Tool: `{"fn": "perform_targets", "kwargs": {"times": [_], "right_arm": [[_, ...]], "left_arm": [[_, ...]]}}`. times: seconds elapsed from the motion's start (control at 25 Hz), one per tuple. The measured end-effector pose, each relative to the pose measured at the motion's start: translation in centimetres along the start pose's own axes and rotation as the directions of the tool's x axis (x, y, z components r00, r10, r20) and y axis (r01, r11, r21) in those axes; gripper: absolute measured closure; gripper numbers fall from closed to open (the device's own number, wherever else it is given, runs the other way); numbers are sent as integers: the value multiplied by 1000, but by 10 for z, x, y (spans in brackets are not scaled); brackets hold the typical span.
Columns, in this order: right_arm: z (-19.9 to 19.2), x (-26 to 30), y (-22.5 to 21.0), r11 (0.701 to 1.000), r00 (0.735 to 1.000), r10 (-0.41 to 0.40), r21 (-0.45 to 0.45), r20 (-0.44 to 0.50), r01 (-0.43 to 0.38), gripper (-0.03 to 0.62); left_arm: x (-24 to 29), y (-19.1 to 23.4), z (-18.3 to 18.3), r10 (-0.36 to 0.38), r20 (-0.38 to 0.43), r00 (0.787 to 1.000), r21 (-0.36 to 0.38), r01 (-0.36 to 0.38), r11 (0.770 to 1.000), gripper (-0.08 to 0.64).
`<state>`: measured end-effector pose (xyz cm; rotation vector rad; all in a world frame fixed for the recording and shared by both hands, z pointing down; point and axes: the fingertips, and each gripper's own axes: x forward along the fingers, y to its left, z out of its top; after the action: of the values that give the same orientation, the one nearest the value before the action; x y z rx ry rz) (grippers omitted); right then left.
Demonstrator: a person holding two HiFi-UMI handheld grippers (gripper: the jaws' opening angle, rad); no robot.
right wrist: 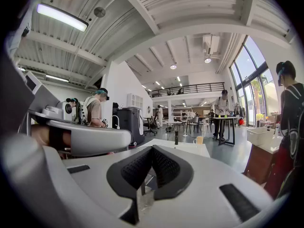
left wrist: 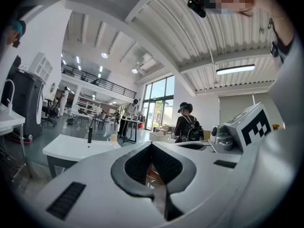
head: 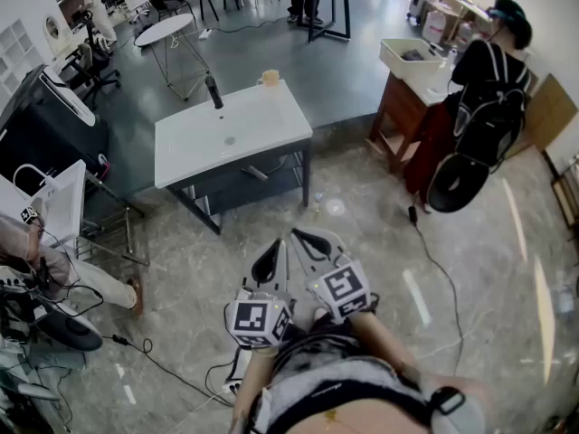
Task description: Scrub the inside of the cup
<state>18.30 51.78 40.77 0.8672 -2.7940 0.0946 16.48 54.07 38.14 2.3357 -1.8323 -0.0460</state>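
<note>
A pale cup (head: 270,78) stands on the far corner of a white sink table (head: 262,129), and a dark upright tap or brush (head: 214,91) stands near it. The cup (left wrist: 113,138) and the table show far off in the left gripper view, and the cup (right wrist: 199,140) shows again in the right gripper view. My left gripper (head: 270,260) and right gripper (head: 308,240) are side by side over the floor, well short of the table. Both point toward it. In their own views the left gripper (left wrist: 152,147) and right gripper (right wrist: 152,149) are shut with nothing between their jaws.
A person with a black backpack (head: 488,89) stands at a wooden counter with a white basin (head: 407,60) on the right. A cable (head: 439,265) runs over the marble floor. At the left are a seated person (head: 63,274), a wire rack (head: 113,233) and a black machine (head: 41,125).
</note>
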Motion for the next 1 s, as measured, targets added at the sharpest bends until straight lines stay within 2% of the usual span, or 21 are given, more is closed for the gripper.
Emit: {"fn": "perform_targets", "kwargs": {"times": [0.32, 0.72, 0.88, 1.0], "right_arm": [[-2, -3, -2, 999, 999, 29, 22, 18, -30, 588], [-2, -12, -16, 995, 994, 90, 43, 64, -93, 589], [-6, -3, -24, 994, 994, 97, 38, 52, -99, 589], [-7, 14, -29, 993, 994, 100, 52, 39, -102, 588]], "left_arm": [[1, -4, 0, 10, 24, 1000, 9, -10, 1000, 545], [8, -18, -4, 49, 31, 998, -39, -48, 998, 543], [19, -8, -6, 64, 30, 998, -29, -63, 998, 544], [31, 5, -2, 47, 43, 998, -32, -46, 998, 543]]}}
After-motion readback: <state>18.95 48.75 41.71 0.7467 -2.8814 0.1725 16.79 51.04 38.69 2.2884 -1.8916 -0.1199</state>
